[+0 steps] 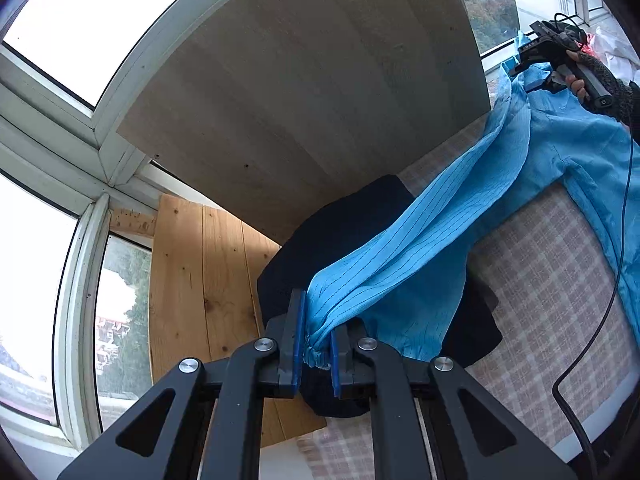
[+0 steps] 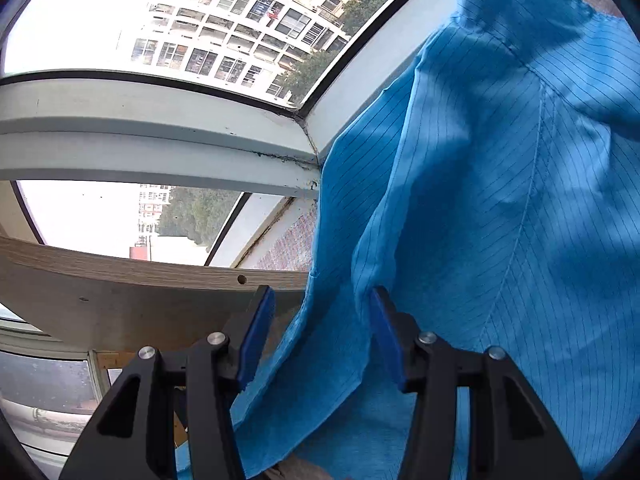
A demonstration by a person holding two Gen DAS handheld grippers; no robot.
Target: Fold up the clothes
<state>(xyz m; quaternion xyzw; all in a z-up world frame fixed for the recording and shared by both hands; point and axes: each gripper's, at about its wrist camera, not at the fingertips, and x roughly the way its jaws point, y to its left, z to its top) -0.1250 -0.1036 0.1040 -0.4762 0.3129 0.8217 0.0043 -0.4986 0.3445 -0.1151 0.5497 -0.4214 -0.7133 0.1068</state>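
Left gripper (image 1: 316,344) clamped on cuff (image 1: 314,354) of blue garment (image 1: 560,148), sleeve stretched over dark cloth (image 1: 340,232) on checked bed (image 1: 552,264). Right gripper (image 2: 320,332) jaws apart, garment fold between, not pinched.

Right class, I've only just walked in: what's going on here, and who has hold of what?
A person is folding a blue garment with two handheld grippers. The left gripper is shut on a sleeve cuff, lifting it above a dark garment on the checked cloth. The right gripper has fabric hanging between its fingers; whether it grips is unclear.
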